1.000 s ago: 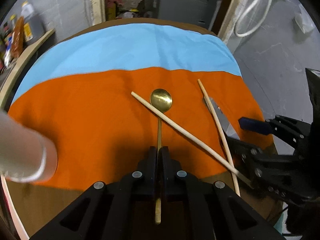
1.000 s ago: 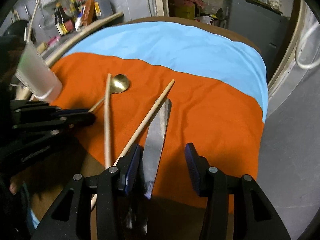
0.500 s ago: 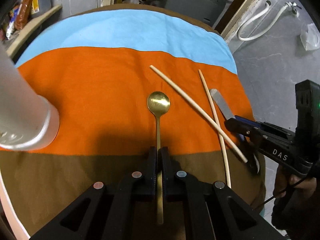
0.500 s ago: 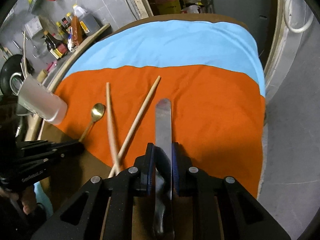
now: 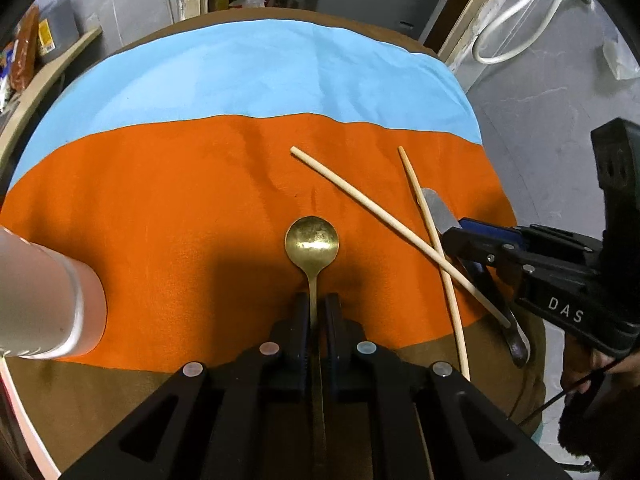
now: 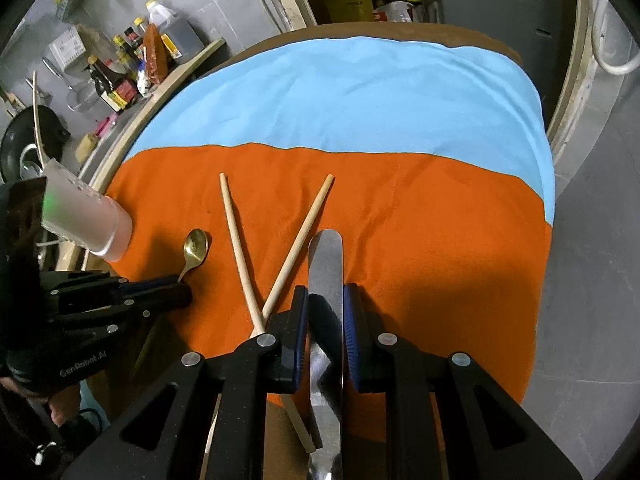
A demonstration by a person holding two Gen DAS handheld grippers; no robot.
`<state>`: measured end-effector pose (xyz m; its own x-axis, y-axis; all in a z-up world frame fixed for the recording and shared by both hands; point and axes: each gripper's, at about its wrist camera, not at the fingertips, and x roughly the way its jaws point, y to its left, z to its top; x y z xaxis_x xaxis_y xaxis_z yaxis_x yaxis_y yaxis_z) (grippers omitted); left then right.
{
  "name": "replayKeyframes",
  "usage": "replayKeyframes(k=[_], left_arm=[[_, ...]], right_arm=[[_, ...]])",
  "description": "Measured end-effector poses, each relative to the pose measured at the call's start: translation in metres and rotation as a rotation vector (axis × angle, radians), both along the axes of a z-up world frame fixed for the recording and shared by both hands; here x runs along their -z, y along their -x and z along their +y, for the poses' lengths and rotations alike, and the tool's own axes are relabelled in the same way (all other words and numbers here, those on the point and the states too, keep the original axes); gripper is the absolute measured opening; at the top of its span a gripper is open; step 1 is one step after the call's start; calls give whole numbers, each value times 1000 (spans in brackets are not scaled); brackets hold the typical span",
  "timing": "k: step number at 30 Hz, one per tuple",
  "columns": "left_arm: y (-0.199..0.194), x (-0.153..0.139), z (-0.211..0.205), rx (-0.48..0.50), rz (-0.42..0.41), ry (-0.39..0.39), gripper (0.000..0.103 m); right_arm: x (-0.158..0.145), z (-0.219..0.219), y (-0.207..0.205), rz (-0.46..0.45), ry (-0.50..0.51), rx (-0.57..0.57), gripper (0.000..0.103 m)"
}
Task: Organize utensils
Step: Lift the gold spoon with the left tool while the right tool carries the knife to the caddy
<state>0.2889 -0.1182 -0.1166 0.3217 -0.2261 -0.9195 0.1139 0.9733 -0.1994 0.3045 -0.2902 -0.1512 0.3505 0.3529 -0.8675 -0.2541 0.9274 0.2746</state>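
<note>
Utensils spread over orange cloth [image 5: 168, 208], blue cloth [image 5: 256, 76] beyond it at frame top.

Left wrist view: brass spoon [image 5: 312, 246] at centre, bowl pointing up-frame, thin handle pinched in left gripper [image 5: 316, 312], jaws all but closed on it. Two wooden chopsticks [image 5: 384, 216] crossed right of centre, tips fanning toward upper frame. Butter knife [image 5: 438, 210] just right of them, rounded blade tip showing, rest running under right gripper [image 5: 460, 236] at right edge, that gripper's jaws narrowly set on the blade. Frosted cup [image 5: 44, 300] at left edge, base on orange cloth. Hand [image 5: 584, 368] partly seen at lower right behind the black tool.

Right wrist view: knife [image 6: 326, 272] down the middle, blade tip up-frame, clamped between blue pads [image 6: 350, 332] of right gripper [image 6: 326, 320]; jaws just closed in from wider, now tight against blade sides. Chopsticks [image 6: 276, 248] in a V left of the knife, crossing beside the left finger. Spoon [image 6: 195, 248] further left, handle inside left gripper [image 6: 176, 290]. Cup [image 6: 86, 216] at left edge. Bottles [image 6: 132, 64] on a shelf, upper left.
</note>
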Motion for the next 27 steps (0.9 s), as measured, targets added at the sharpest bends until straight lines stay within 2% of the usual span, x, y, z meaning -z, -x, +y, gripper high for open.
replayKeyframes(k=[1,2,4,6,11,17,22,25,27], left_arm=[[0,0,1,-6,3,10,4],[0,0,3,-17,5,20,4],[3,0,7,-49,7,44,4],[8,0,8,-63,2,35,4],[20,-2,12,-58,8,20,4],[16,0,7,29,42,-8,5],[11,1,4,70,60,-17,5],[14,0,7,51,29,10,4],[21,-2,15,29,-3,77,4]], right_arm=[[0,-3,0,1,5,2,15],[-2,-1,1,4,4,9,8],[-8,-4,2,3,-16,25,4],[-12,-1,6,-5,-18,15,2],[-14,8,13,-10,23,-5,1],[-2,14,6,62,45,-14,2],[-2,18,8,53,48,1,2],[-3,15,14,40,32,20,1],[-10,7,23,2,-2,66,1]])
